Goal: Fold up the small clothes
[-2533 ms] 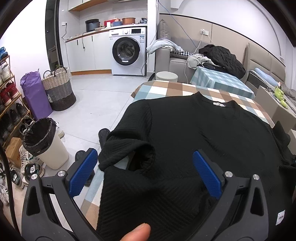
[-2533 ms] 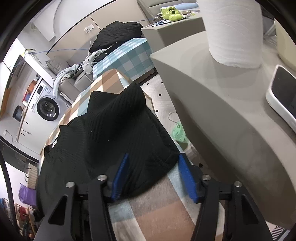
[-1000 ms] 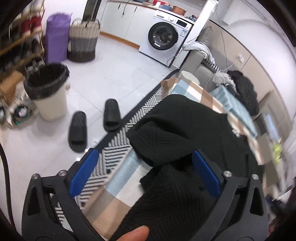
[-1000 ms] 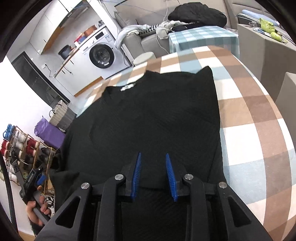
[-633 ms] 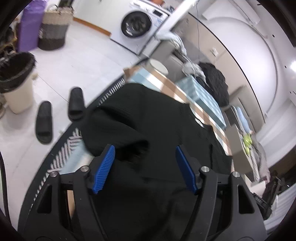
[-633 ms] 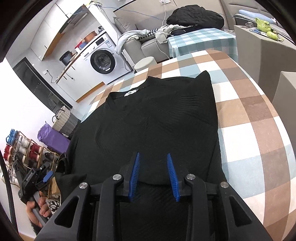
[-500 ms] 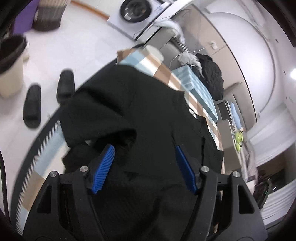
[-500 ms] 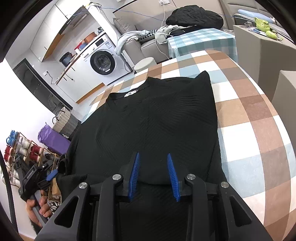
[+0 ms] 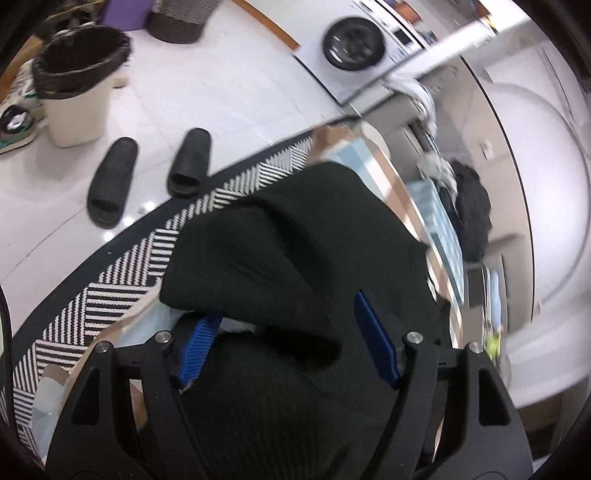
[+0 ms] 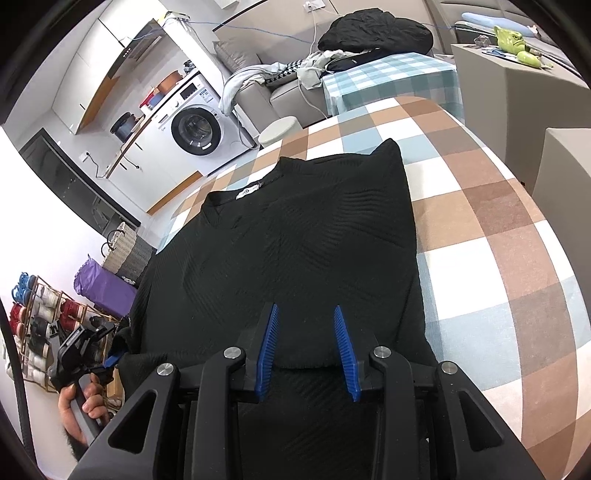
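Note:
A black ribbed sweater (image 10: 295, 240) lies flat on the checked tablecloth (image 10: 480, 221), neck label at the far end. My right gripper (image 10: 305, 308) hovers low over its near folded edge, jaws narrow and open, the cloth lying flat under them. In the left wrist view the sweater's left sleeve (image 9: 251, 266) is bunched over the table's corner. My left gripper (image 9: 286, 306) straddles that bunch, its jaws opening slightly; the sleeve covers the left pad's tip and stays clear of the right pad. A hand (image 10: 79, 402) holds the left gripper at the sweater's left edge.
Beside the table's left side lie a black-and-white striped rug (image 9: 122, 280), two black slippers (image 9: 110, 184) and a lined bin (image 9: 74, 96). A washing machine (image 10: 197, 129), a sofa piled with clothes (image 10: 369, 29) and a shoe rack (image 10: 33, 314) stand further off.
My left gripper narrowed its jaws, rolled and came down and forward over the bunched sleeve. The right gripper has kept still over the near edge.

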A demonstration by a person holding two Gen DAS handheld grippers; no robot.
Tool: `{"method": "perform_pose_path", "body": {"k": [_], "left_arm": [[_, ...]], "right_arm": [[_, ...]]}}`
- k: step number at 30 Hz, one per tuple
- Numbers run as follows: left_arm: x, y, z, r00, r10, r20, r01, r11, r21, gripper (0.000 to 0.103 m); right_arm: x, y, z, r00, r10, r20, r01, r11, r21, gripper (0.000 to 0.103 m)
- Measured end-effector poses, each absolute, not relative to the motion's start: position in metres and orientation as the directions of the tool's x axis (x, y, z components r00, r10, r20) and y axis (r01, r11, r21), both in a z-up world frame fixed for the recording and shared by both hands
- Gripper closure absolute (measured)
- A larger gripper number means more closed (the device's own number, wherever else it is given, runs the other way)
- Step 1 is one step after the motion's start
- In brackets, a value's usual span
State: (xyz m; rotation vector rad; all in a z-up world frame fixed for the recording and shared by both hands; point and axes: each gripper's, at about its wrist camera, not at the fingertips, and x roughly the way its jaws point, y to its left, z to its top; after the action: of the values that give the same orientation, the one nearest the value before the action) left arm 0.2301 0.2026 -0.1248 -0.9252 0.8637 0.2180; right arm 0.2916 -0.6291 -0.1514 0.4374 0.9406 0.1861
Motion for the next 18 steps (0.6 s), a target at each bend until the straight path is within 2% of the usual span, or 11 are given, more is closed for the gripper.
{"method": "perform_pose_path", "body": {"k": [1, 2, 3, 4, 5, 6, 7, 10, 13, 15, 18], "left_arm": [[0.228, 0.207, -0.126, 0.663, -0.178, -0.727, -0.517, 0.593, -0.617, 0.038], [0.228, 0.21, -0.129, 0.673, -0.174, -0.719, -0.52, 0.58, -0.627, 0.053], [0.224, 0.217, -0.129, 0.674, -0.167, -0.72, -0.523, 0.58, -0.625, 0.063], [0.225, 0.217, -0.129, 0.673, -0.153, -0.723, -0.527, 0.587, -0.615, 0.081], [0.226, 0.218, -0.127, 0.678, -0.139, -0.722, -0.523, 0.598, -0.607, 0.093], [0.221, 0.222, -0.123, 0.683, -0.12, -0.72, -0.519, 0.614, -0.595, 0.097], [0.222, 0.221, -0.119, 0.691, -0.096, -0.717, -0.512, 0.635, -0.578, 0.101], [0.225, 0.211, -0.094, 0.73, -0.038, -0.682, -0.459, 0.713, -0.531, 0.101], [0.235, 0.18, -0.057, 0.787, -0.029, -0.616, -0.343, 0.81, -0.475, 0.101], [0.243, 0.145, -0.035, 0.818, -0.057, -0.573, -0.235, 0.875, -0.424, 0.101], [0.255, 0.079, -0.023, 0.808, -0.214, -0.548, -0.009, 0.927, -0.375, 0.099]], "right_arm": [[0.291, -0.629, -0.152, 0.582, 0.341, -0.739, 0.035, 0.897, 0.442, 0.071], [0.291, -0.629, -0.152, 0.581, 0.341, -0.739, 0.036, 0.896, 0.443, 0.071], [0.291, -0.628, -0.152, 0.58, 0.341, -0.74, 0.038, 0.896, 0.443, 0.071], [0.291, -0.628, -0.152, 0.58, 0.34, -0.74, 0.04, 0.896, 0.443, 0.071], [0.291, -0.629, -0.152, 0.579, 0.34, -0.741, 0.039, 0.896, 0.442, 0.071], [0.29, -0.629, -0.152, 0.58, 0.339, -0.741, 0.041, 0.896, 0.442, 0.071], [0.29, -0.63, -0.152, 0.582, 0.338, -0.74, 0.044, 0.895, 0.443, 0.071], [0.288, -0.632, -0.151, 0.588, 0.334, -0.737, 0.055, 0.892, 0.448, 0.071], [0.286, -0.634, -0.15, 0.59, 0.33, -0.737, 0.059, 0.893, 0.446, 0.071], [0.285, -0.636, -0.149, 0.591, 0.329, -0.736, 0.059, 0.893, 0.447, 0.071], [0.283, -0.637, -0.147, 0.594, 0.325, -0.736, 0.06, 0.894, 0.443, 0.071]]}}
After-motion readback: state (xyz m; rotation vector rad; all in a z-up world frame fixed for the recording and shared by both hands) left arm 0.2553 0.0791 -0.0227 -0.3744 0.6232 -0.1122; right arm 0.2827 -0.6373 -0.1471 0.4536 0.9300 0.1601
